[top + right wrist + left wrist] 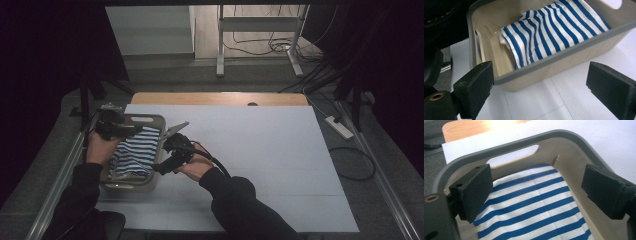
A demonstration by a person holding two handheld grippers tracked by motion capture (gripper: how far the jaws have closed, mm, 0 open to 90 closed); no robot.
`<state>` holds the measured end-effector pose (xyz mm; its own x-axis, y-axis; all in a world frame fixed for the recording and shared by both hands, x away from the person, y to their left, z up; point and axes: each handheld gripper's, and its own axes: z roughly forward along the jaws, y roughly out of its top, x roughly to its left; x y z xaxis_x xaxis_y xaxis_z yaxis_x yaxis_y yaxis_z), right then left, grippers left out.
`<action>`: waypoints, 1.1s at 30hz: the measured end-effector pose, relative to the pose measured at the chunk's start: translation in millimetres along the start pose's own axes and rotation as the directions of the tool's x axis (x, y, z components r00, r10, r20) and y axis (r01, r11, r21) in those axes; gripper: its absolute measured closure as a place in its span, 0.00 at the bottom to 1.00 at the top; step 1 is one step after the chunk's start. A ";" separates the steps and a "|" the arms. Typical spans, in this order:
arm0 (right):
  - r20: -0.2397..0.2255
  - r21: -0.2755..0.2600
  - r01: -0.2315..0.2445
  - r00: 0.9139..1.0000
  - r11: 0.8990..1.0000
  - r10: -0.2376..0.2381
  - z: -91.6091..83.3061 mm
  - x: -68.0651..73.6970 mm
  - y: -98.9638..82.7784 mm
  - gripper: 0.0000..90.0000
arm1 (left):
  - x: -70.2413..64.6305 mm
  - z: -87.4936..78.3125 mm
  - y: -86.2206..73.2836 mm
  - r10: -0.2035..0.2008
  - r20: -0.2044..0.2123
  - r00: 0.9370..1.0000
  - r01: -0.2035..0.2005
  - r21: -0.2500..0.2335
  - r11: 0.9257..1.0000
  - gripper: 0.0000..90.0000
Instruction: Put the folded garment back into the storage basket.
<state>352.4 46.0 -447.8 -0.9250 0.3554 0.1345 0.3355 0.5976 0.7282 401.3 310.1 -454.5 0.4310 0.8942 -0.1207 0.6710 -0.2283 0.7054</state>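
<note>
A beige bin with a grey rim point(150, 118) stands at the left of the white table cover. A folded blue-and-white striped cloth point(134, 151) lies inside it. My left gripper point(127, 131) hovers over the bin's far end, open; in the left gripper view its jaws point(537, 186) stand wide apart above the cloth point(531, 207), inside the rim point(524, 142), touching nothing. My right gripper point(164, 159) is just outside the bin's right wall, open. In the right gripper view point(542, 85) the jaws stand well apart beside the bin's wall point(564, 62), with the cloth point(554, 30) beyond.
The white sheet point(260, 150) covers most of the table, with a wooden strip point(220, 98) showing at the far edge. Metal rails run along both table sides. On the floor lie a power strip point(340, 127) and cables, and a metal stand point(260, 40) is behind.
</note>
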 end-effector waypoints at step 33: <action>0.075 -0.022 -0.037 0.996 0.999 0.039 -58.3 -30.7 -56.3 0.00 | -43.6 -0.9 -9.8 0.061 0.058 0.996 -0.056 -0.088 0.995 0.00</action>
<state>351.5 -40.5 -453.8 -0.8953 0.4313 0.1117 0.3656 0.5681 0.7373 375.4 273.6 -455.5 0.5059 0.8545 -0.1178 0.5903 -0.2435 0.7696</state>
